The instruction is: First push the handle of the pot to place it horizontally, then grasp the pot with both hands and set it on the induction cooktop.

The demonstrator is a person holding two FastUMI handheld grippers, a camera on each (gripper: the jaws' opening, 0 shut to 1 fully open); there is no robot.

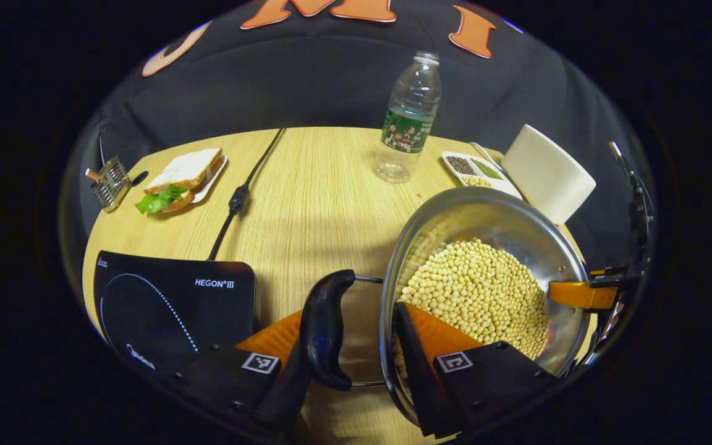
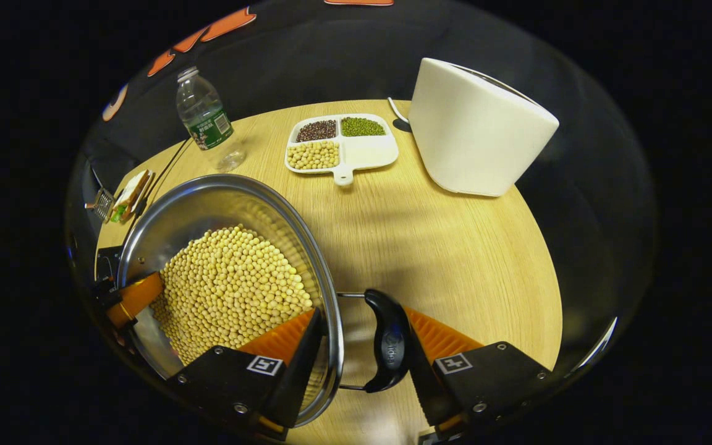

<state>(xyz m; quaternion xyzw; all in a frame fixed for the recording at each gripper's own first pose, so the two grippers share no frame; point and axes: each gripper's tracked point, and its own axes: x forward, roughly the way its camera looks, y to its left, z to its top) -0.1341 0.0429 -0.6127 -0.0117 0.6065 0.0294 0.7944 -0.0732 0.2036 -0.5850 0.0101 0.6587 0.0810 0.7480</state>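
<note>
Both grippers straddle the steel pot's (image 1: pixel 486 222) wall. Left gripper (image 1: pixel 356 346): one finger outside by the black handle (image 1: pixel 325 327), one inside over the soybeans (image 1: pixel 479 290), jaws spread; whether they press is unclear. Right gripper (image 2: pixel 356 346) mirrors this. Induction cooktop (image 1: pixel 164 309) lies left, its near edge cut off.

We see a silvery steel pot (image 1: pixel 486 216) full of pale yellow beans (image 1: pixel 479 290), its handles (image 1: pixel 325 327) glossy black. Left of the pot lies a black cooktop (image 1: pixel 170 303) with a white dotted ring. The table (image 1: pixel 313 198) is light wood grain. Beyond the pot, a white tray (image 2: pixel 356 148) holds maroon, green and yellow beans; beside it, a plain white box (image 2: pixel 473 130).
</note>
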